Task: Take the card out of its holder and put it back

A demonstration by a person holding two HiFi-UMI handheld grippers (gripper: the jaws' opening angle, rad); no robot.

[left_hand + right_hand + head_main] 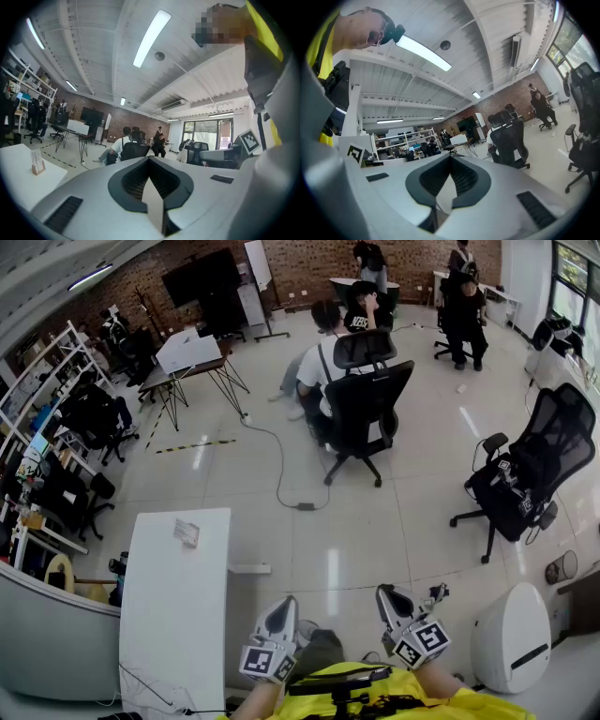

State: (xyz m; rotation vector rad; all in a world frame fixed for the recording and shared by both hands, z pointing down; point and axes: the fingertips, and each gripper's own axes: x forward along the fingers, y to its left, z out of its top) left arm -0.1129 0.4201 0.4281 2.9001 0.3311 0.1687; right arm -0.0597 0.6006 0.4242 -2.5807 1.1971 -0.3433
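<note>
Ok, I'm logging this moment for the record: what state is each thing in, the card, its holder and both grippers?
Card: seated in its holder, untouched.
Holder: upright on the white table, near its far end.
Left gripper: shut, empty, off the table.
Right gripper: shut, empty, close to the person's body.

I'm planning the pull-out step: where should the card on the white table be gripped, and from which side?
Probably the free top edge of the card, from above. It stands roughly upright in a low holder on the white table, so only its upper part is exposed; pinch across the two flat faces and lift straight up.
</note>
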